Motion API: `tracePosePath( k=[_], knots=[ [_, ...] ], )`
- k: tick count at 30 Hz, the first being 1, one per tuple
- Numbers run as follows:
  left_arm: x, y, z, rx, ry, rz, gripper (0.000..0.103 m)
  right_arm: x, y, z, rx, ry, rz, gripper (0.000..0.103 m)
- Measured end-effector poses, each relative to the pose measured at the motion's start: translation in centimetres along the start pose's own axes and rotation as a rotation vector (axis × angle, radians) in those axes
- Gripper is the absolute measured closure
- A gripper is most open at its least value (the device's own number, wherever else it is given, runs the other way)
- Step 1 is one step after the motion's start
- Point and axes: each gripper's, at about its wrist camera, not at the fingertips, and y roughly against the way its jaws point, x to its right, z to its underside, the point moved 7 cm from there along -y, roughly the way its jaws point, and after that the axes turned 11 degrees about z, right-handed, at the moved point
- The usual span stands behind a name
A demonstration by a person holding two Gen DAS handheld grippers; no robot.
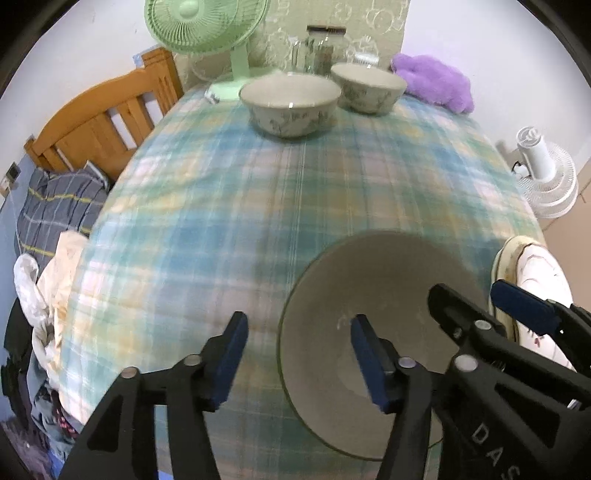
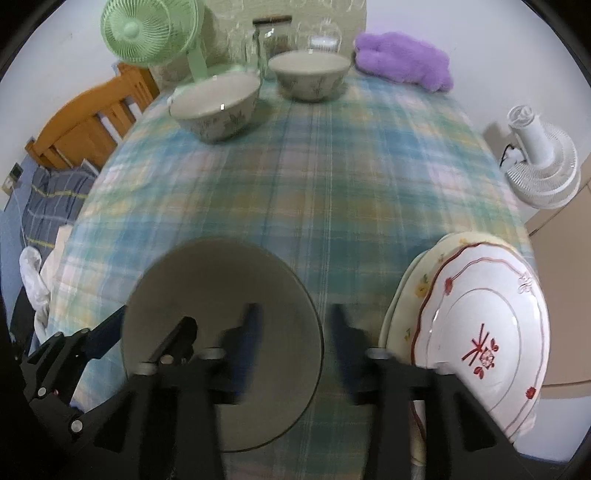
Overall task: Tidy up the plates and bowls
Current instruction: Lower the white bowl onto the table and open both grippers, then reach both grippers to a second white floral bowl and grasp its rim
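A large grey-beige bowl (image 1: 388,280) (image 2: 221,288) sits upright on the plaid tablecloth near the front edge. My left gripper (image 1: 299,358) (image 2: 144,332) is open and straddles the bowl's left rim, one blue pad inside and one outside, neither pressing. My right gripper (image 2: 295,325) (image 1: 487,306) is open astride the right rim in the same way. Two floral bowls (image 1: 291,107) (image 1: 369,88) stand side by side at the far end. A stack of plates (image 2: 480,332) (image 1: 535,277), white with red decoration on top, lies right of the near bowl.
At the back of the table (image 1: 221,203) stand a green fan (image 1: 207,26), glass jars (image 1: 317,48) and a purple fluffy cloth (image 1: 436,81). A wooden bed frame (image 1: 99,122) and bedding lie to the left. A white fan (image 2: 543,162) stands off the right edge.
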Motion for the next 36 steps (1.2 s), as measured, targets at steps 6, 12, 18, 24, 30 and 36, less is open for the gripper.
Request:
tracePosePath(
  k=[6, 12, 18, 24, 30, 36],
  knots=[
    [-0.5, 2.1, -2.3, 0.033, -0.057, 0.058, 0.024, -1.2, 2.5, -1.8, 0.052, -0.035, -0.004, 0.034],
    [-1.3, 3.9, -4.9, 0.079, -0.106, 0.093, 0.015, -2.3, 4.7, -3.9, 0.098, -0.088, 0.008, 0.026],
    [-1.8, 4.9, -7.6, 0.131, -0.133, 0.095, 0.011, -2.4, 6.1, -6.4, 0.154, -0.133, 0.034, 0.026],
    [-1.6, 4.9, -10.5, 0.170, -0.129, 0.085, 0.011, -2.1, 6.1, -9.5, 0.191, -0.127, 0.036, 0.026],
    [-1.6, 4.0, -14.1, 0.199, -0.081, 0.048, 0.011, -1.8, 4.8, -13.7, 0.217, -0.085, -0.004, 0.026],
    [-2.1, 2.0, -17.7, 0.216, -0.012, -0.007, 0.011, -2.0, 2.5, -18.1, 0.230, -0.034, -0.033, 0.026]
  ],
)
